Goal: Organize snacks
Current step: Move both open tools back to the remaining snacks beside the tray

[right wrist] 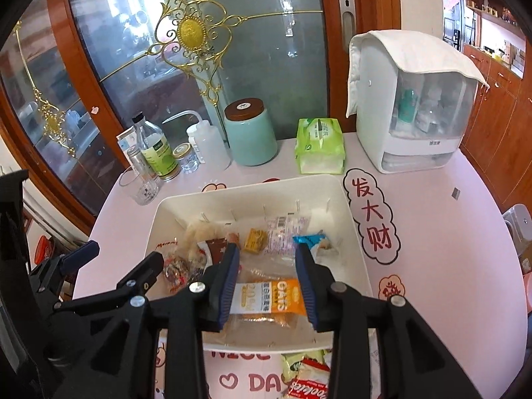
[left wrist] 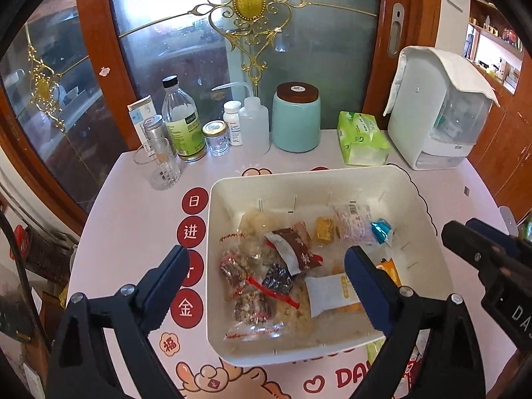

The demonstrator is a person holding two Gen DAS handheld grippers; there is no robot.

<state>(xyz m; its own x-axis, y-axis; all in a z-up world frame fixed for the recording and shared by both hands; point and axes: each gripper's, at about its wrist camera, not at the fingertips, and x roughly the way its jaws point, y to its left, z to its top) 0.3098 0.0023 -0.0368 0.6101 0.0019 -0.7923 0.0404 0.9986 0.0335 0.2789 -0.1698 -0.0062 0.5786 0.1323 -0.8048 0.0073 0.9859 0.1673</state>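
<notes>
- Currently both grippers hang over the white bin (right wrist: 354,232) on the pink table (right wrist: 449,249), each pointing steeply down into it.
- Key relation: the orange oat bar packet (right wrist: 269,299) lies on the bin floor at the near wall, directly below and between the fingers of the right gripper (right wrist: 267,286). Its long axis runs left to right across the view, so it spans the gap from one pad to the other rather than lying along it.
- Right gripper: part-open, nothing pressed between the pads; the packet sits lower than the fingertips, as far as I can judge.
- Left gripper (left wrist: 266,286): spread wide and empty. One finger is outside the bin's left wall, the other over the white-and-yellow pouch (left wrist: 332,294).
- Nearer hand to the oat bar: the right, judging by the right wrist view.
- Packet appearance: flat, glossy film, white on its left part and orange on the right, "OATS" printed in white; likely slippery and easily crushed.
- Other bin contents: clear bags with red seals (left wrist: 252,286), brown wrapper (left wrist: 292,249), blue wrapper (right wrist: 311,241), small gold packet (right wrist: 255,240).
- More snacks (right wrist: 306,375) lie on the table outside the bin's near wall, not yet sorted.
</notes>
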